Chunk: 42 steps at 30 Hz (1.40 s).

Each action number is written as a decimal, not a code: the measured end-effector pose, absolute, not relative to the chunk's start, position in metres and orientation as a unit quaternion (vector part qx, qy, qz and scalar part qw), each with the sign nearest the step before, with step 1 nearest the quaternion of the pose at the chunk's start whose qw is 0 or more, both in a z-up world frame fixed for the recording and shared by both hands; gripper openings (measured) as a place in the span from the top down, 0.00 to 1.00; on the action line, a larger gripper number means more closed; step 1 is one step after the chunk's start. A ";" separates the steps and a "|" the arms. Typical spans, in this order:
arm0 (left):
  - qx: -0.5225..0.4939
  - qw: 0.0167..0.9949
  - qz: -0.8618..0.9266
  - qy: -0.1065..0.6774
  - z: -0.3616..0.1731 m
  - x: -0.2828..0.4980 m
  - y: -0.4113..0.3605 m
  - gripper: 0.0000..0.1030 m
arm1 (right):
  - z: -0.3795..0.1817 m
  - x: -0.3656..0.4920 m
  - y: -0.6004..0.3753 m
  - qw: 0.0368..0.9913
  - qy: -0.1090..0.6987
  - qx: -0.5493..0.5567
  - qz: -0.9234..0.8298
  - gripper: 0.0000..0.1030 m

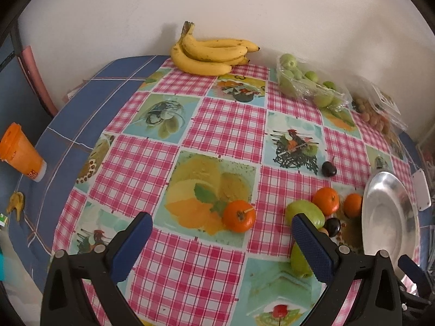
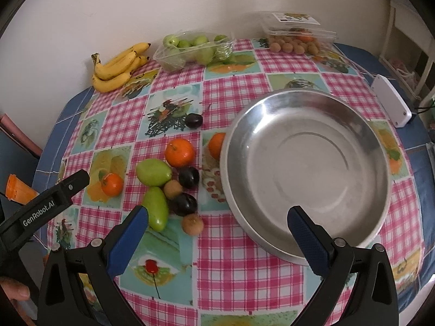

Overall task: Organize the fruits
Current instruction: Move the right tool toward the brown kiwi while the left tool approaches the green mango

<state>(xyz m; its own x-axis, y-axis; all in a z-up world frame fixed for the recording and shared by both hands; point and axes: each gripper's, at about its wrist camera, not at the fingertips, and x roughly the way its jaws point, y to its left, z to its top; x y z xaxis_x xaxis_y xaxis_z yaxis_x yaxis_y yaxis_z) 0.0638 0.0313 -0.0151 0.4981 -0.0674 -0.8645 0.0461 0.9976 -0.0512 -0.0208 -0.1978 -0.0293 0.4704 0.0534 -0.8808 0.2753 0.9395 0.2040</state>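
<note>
Both grippers, left (image 1: 220, 233) and right (image 2: 217, 228), hover spread wide, holding nothing. Loose fruit clusters at nine o'clock of the empty bowl (image 2: 307, 228); one orange (image 1: 239, 215) sits apart. Round fruit may roll off the table (image 2: 244, 277) if nudged, and squeezing could bruise the plums (image 2: 185, 203).

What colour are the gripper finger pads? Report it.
Dark blue pads, textured, on black gripper arms; clearest in the right wrist view.
</note>
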 end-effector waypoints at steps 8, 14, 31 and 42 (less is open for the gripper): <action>-0.012 0.848 -0.038 0.528 -0.022 0.077 0.034 0.00 | -0.035 -0.005 -0.186 0.836 0.524 0.154 -0.047 0.01; -0.041 0.833 -0.041 0.551 -0.031 0.087 0.039 0.00 | -0.041 0.007 -0.170 0.830 0.539 0.139 -0.030 0.01; -0.063 0.791 -0.103 0.600 -0.054 0.076 0.013 0.06 | -0.061 0.004 -0.162 0.810 0.574 0.115 -0.023 0.35; -0.070 0.769 -0.144 0.619 -0.067 0.071 -0.009 0.11 | -0.072 0.005 -0.159 0.798 0.592 0.113 -0.009 0.58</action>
<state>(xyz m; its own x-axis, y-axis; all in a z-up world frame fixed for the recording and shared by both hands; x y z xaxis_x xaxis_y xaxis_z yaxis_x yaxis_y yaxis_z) 0.0706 -0.0091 -0.0668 0.1921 -0.3071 -0.9321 0.1350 0.9490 -0.2848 0.0054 -0.1594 -0.0720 0.2978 0.1193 -0.9471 0.1484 0.9743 0.1694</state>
